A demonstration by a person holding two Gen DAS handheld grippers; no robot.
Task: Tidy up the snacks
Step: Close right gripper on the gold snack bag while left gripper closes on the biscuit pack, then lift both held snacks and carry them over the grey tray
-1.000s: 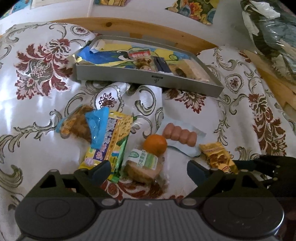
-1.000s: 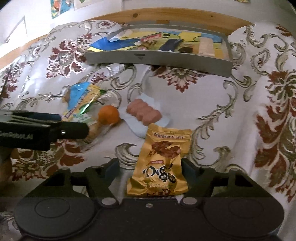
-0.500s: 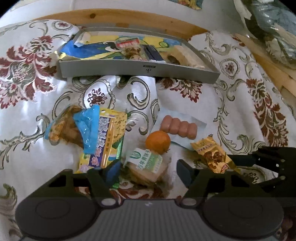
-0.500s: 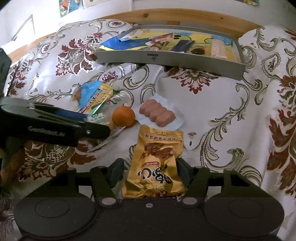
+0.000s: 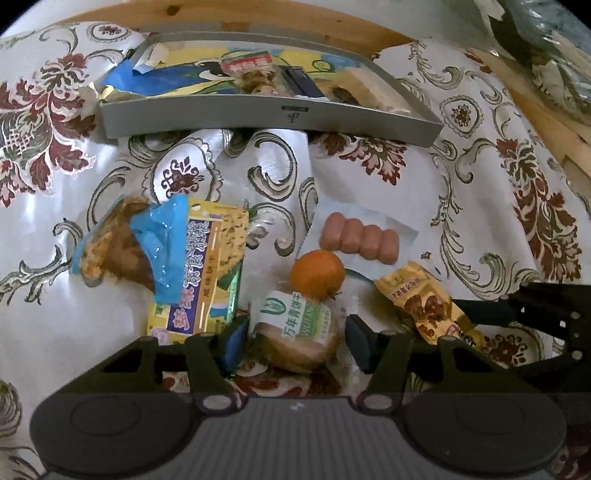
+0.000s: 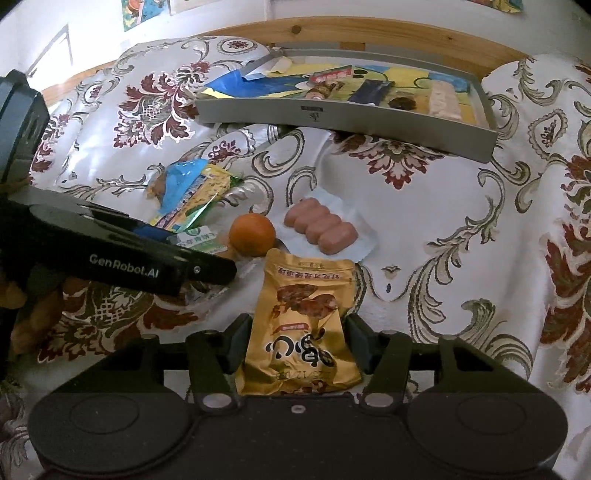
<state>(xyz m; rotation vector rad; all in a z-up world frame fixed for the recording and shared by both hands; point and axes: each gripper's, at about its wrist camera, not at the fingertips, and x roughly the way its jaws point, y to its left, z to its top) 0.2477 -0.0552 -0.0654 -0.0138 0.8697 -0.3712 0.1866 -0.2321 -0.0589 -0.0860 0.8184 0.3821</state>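
The left gripper (image 5: 293,332) stands open around the green-labelled biscuit pack (image 5: 295,330) — an orange (image 5: 317,268) touches it at 12 o'clock. The right gripper (image 6: 297,347) is open astride the golden snack bag (image 6: 301,325) on the floral cloth (image 6: 461,229).

home bedroom, floral bedspread (image 6: 461,229), wooden bed frame (image 6: 369,35), wall pictures (image 6: 147,9)
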